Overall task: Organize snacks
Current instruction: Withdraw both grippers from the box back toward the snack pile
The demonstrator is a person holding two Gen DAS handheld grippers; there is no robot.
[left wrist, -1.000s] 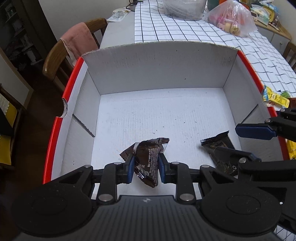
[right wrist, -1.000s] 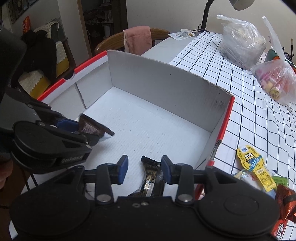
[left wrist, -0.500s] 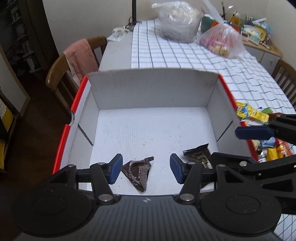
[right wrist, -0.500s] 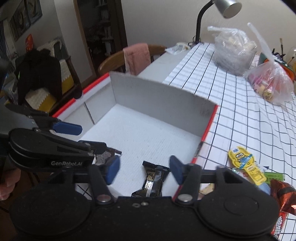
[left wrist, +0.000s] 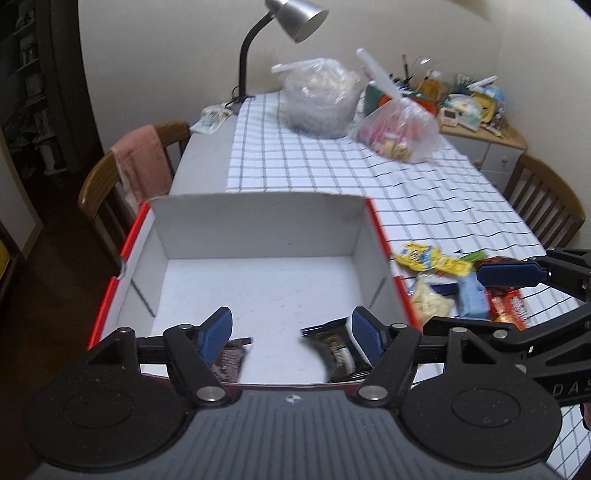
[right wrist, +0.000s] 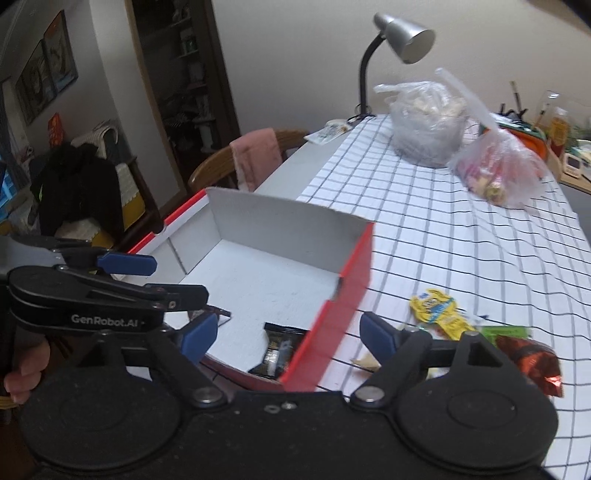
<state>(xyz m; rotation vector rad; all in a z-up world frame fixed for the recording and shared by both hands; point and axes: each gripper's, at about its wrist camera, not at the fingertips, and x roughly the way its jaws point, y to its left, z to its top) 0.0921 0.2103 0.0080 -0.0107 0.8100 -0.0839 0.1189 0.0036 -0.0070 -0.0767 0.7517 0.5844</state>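
Observation:
A white cardboard box with red outer sides [left wrist: 258,218] [right wrist: 280,221] stands on the table. Two dark brown snack packets lie on its floor at the near edge: one on the left [left wrist: 232,360] and one on the right [left wrist: 338,349] [right wrist: 279,350]. My left gripper [left wrist: 291,334] is open and empty above the box's near edge. My right gripper [right wrist: 286,338] is open and empty over the box's right wall. Loose snacks lie right of the box: a yellow packet [left wrist: 432,260] [right wrist: 439,314], a blue one [left wrist: 472,299] and red ones [left wrist: 511,308] [right wrist: 528,354].
A checked tablecloth [left wrist: 332,166] covers the table. Two plastic bags [left wrist: 319,98] [left wrist: 400,129] and a desk lamp [left wrist: 291,22] stand at the far end. A wooden chair with a pink towel [left wrist: 138,166] stands on the left, another chair [left wrist: 546,199] on the right.
My left gripper has opened and let the brown packet fall into the box. Both grippers have risen and pulled back from the box. The right gripper has opened wider.

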